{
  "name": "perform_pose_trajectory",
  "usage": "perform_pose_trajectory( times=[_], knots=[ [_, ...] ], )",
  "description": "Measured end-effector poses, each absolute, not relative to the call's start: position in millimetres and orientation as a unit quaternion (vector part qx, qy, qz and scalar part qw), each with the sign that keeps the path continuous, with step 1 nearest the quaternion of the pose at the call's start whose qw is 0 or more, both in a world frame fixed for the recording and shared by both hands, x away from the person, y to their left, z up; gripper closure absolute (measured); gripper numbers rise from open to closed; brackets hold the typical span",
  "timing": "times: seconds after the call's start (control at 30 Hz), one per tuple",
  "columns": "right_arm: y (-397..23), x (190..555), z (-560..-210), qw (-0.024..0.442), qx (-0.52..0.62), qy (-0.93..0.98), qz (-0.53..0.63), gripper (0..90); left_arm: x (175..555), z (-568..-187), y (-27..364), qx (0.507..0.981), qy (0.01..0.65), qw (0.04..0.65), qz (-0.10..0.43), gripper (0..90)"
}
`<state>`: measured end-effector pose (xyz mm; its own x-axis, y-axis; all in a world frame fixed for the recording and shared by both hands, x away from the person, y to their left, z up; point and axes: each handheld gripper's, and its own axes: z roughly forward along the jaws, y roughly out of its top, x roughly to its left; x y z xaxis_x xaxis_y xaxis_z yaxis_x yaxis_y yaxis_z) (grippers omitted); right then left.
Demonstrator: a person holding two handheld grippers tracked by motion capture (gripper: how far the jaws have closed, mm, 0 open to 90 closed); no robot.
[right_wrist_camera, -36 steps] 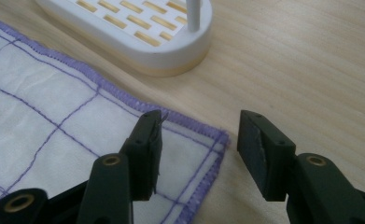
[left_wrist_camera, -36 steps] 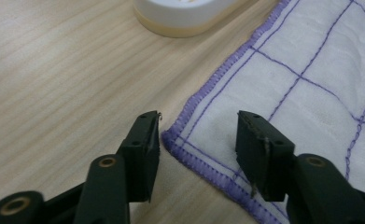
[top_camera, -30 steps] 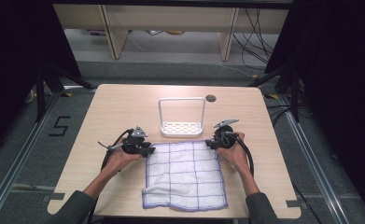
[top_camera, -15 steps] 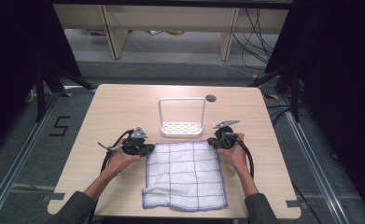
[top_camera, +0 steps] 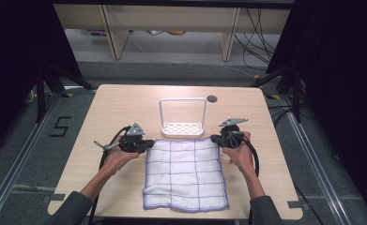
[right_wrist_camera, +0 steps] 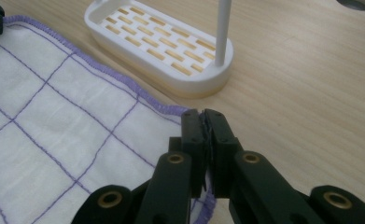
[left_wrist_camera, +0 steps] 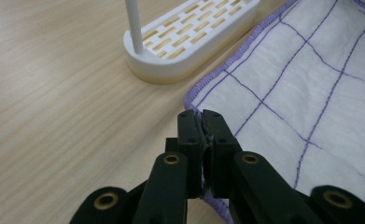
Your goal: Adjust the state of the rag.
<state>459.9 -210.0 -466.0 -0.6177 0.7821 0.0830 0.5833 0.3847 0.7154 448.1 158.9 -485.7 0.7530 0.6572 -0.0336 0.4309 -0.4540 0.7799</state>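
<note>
Our left tool (top_camera: 146, 145) is clamped on the far left corner of the white checked cloth (top_camera: 185, 172), its jaws having just closed with the purple hem pinched between them. The cloth lies flat on the desk (top_camera: 125, 105), spreading from this tool across to the other and back toward us. Just beyond both tools stands the white slotted rack (top_camera: 183, 127). Our right tool (top_camera: 215, 139) has likewise just closed and grips the far right corner.
</note>
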Motion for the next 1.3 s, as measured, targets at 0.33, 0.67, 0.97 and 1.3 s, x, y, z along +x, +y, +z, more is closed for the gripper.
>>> perform_pose_trajectory(
  times=[0.33, 0.67, 0.97, 1.3],
  knots=[
    [-215.1, 459.1, -460.9, 0.139, 0.416, 0.816, 0.375, 88.0, 449.8, -480.3, 163.1, 0.833, 0.325, 0.426, 0.133, 86.2],
    [-214.2, 459.8, -450.6, 0.143, 0.417, 0.809, 0.389, 88.0, 451.7, -469.0, 164.8, 0.829, 0.321, 0.438, 0.136, 86.3],
    [-214.4, 457.1, -438.6, 0.15, 0.416, 0.798, 0.41, 88.0, 452.7, -460.6, 169.0, 0.819, 0.32, 0.453, 0.144, 86.3],
    [-214.2, 452.1, -419.6, 0.158, 0.399, 0.803, 0.414, 88.0, 445.4, -439.7, 171.9, 0.814, 0.307, 0.468, 0.152, 86.3]
  ],
)
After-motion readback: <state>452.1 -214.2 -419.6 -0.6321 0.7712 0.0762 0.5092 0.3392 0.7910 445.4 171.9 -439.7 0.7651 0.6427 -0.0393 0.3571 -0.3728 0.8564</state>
